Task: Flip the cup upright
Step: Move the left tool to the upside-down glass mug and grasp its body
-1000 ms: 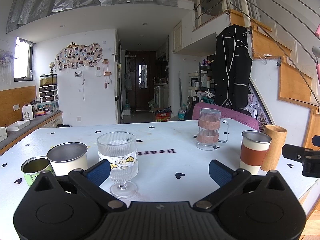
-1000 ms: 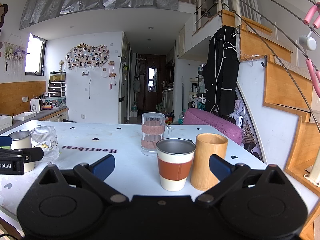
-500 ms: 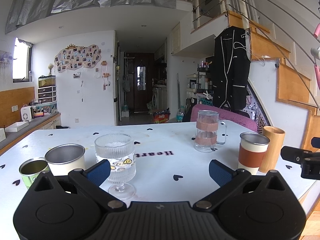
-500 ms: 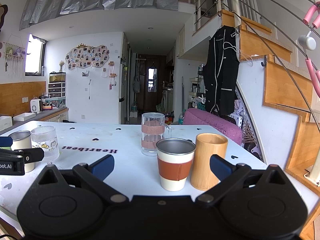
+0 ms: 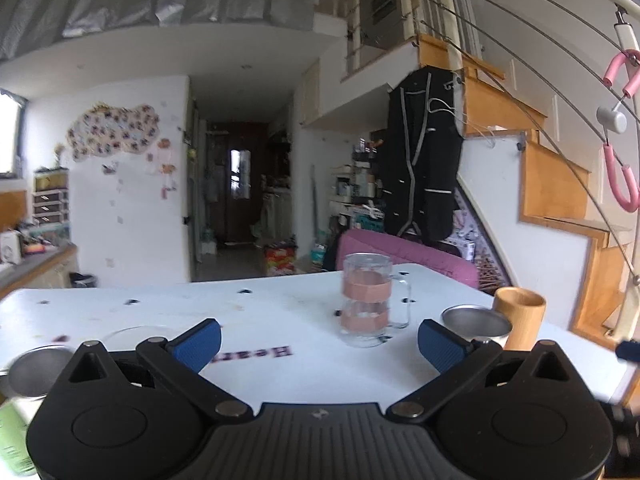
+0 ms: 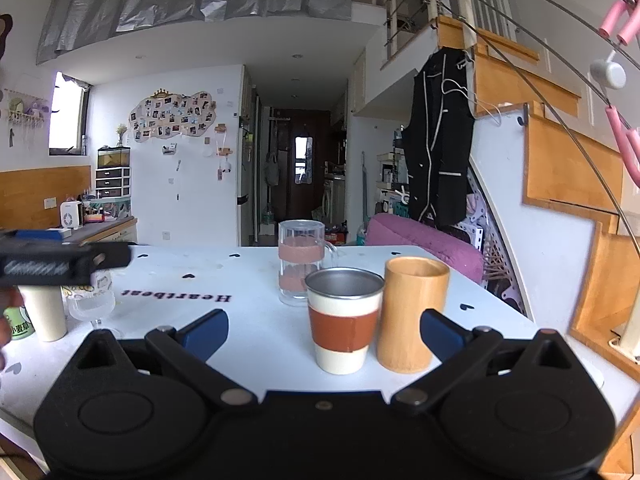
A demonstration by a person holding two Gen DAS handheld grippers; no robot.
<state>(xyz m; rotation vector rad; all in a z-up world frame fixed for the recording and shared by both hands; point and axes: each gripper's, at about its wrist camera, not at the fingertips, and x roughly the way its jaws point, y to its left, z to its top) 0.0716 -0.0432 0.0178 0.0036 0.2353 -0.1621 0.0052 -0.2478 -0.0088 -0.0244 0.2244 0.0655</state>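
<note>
The bench [image 6: 256, 332] carries six vessels, and every one I can see stands mouth-up, so no cup looks left to flip; I'd judge the job done or nearly so, and the next move is just to draw both tools clear without knocking anything.

By the right edge the wooden cup [image 6: 412, 316] stands touching, or just beside, the banded steel cup [image 6: 344, 320]; both look empty. Behind them, toward the far edge, the glass mug [image 6: 301, 266] looks empty. Near the left edge are a cream cup [image 6: 44, 314], a stemmed glass [image 6: 91, 308] and a green can [image 6: 18, 322], contents hidden.

The left claw [image 5: 319, 340] is spread wide, holding nothing, raised over the bench; that view is blurred. The right claw [image 6: 323, 330] is equally wide and empty, level with the cups.
</note>
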